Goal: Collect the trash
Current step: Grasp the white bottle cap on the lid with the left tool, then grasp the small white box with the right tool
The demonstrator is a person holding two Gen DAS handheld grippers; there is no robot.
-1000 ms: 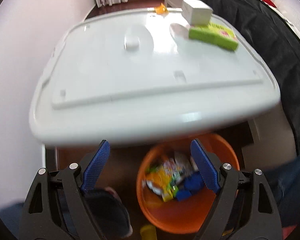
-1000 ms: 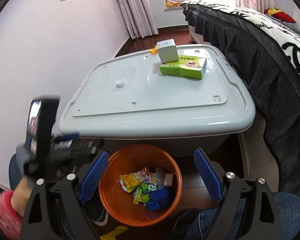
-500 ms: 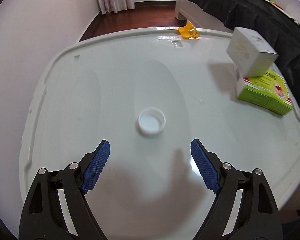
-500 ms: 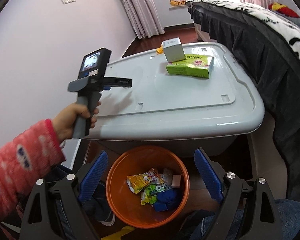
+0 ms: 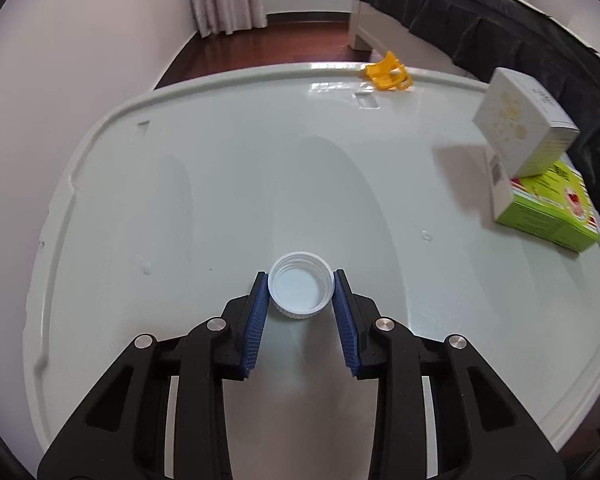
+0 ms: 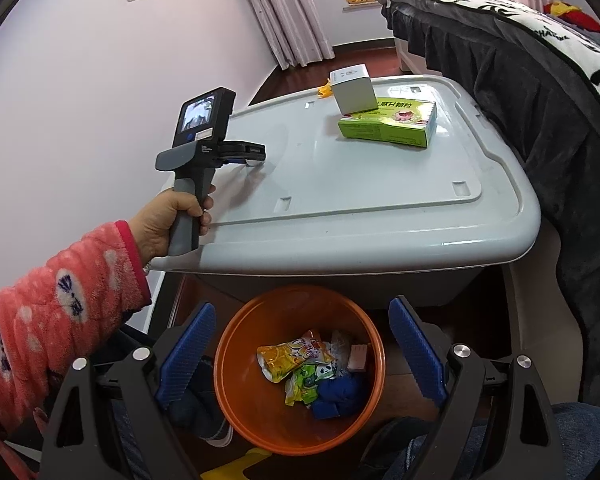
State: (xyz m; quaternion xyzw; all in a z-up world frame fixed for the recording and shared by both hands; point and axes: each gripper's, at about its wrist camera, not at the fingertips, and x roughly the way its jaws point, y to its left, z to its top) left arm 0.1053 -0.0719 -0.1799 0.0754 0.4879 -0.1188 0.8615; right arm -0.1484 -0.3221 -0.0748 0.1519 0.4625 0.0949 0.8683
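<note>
A white bottle cap (image 5: 301,291) lies open side up on the pale grey storage-box lid (image 5: 220,160). My left gripper (image 5: 301,276) is closing on it, and both blue pads (image 5: 260,312) touch the cap's sides. In the right wrist view the left gripper (image 6: 252,152) reaches over the lid (image 6: 380,184), held by a hand in a pink sleeve (image 6: 60,312). My right gripper (image 6: 302,308) stands open and holds nothing, hanging above the orange bin (image 6: 236,380), which contains snack wrappers (image 6: 292,360).
A white box (image 5: 520,128) leans on a green box (image 5: 548,216) at the lid's right side. A yellow plastic piece (image 5: 388,74) sits at the far edge. A bed with a dark cover (image 6: 520,100) borders the right, and a wall the left.
My left gripper swung from above the bin out over the lid, came down to the cap and narrowed its jaws around it. The right gripper stayed over the bin.
</note>
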